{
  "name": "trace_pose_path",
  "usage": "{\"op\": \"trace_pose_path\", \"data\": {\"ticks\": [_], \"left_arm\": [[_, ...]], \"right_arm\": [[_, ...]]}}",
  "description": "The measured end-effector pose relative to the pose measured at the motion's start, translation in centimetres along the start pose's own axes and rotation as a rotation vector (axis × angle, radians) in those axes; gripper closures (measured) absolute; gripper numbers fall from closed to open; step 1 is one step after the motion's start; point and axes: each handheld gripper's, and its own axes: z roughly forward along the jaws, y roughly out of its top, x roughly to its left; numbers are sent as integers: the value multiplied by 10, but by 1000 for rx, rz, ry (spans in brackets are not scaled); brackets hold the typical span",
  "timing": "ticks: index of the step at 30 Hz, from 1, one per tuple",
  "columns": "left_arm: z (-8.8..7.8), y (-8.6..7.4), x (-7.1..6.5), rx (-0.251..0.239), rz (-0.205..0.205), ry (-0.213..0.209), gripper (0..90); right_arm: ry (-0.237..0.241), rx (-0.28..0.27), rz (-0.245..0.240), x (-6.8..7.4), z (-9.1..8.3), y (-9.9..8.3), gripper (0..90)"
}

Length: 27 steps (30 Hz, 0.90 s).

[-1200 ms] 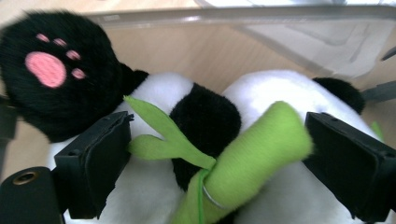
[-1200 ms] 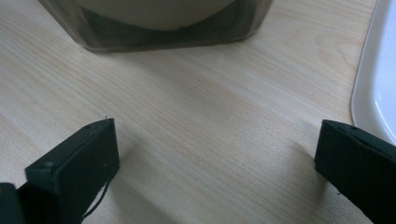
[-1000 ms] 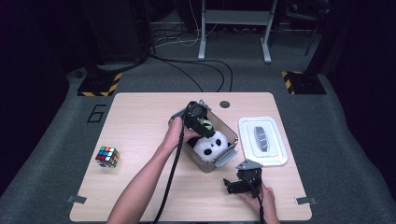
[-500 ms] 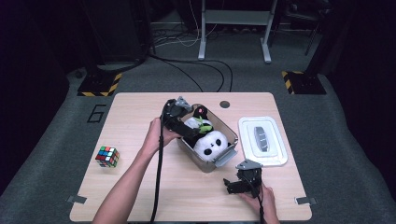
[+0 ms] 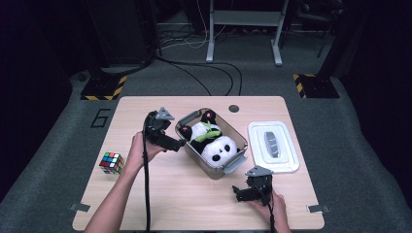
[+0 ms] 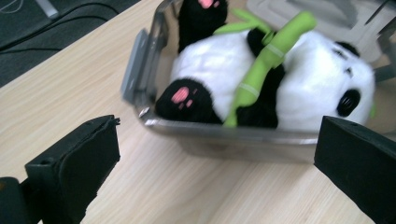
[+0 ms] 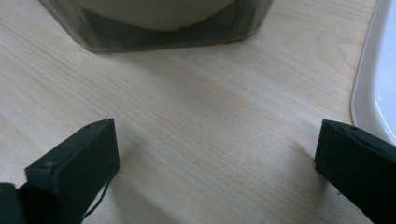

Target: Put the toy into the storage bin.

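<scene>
From above we see the left claw beside the clear bin on the tabletop, jaws just opened wide, empty — its own camera shows us the panda's green bamboo, right claw spread, holding nothing — lid nearby.

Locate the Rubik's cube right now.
High view: the Rubik's cube sits near the table's left edge, left of the left gripper and apart from the bin.

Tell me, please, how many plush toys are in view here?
1: a plush panda holding a green bamboo stalk, lying in the clear bin at the table's middle. The bin is see-through, yet something small under the panda could be hidden.
</scene>
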Motion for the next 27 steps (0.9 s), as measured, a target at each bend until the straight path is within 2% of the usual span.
{"op": "trace_pose_path", "data": {"ticks": [11,18,24,27], "left_arm": [[-24,-45,25,-17,-73,62,0],[-34,-77,42,-19,-137,135,0],[-40,-104,62,-40,-216,191,0],[-43,-118,72,-30,-251,207,0]], "right_arm": [[0,0,0,0,0,0,0],[0,0,0,0,0,0,0],[0,0,0,0,0,0,0],[0,0,0,0,0,0,0]]}}
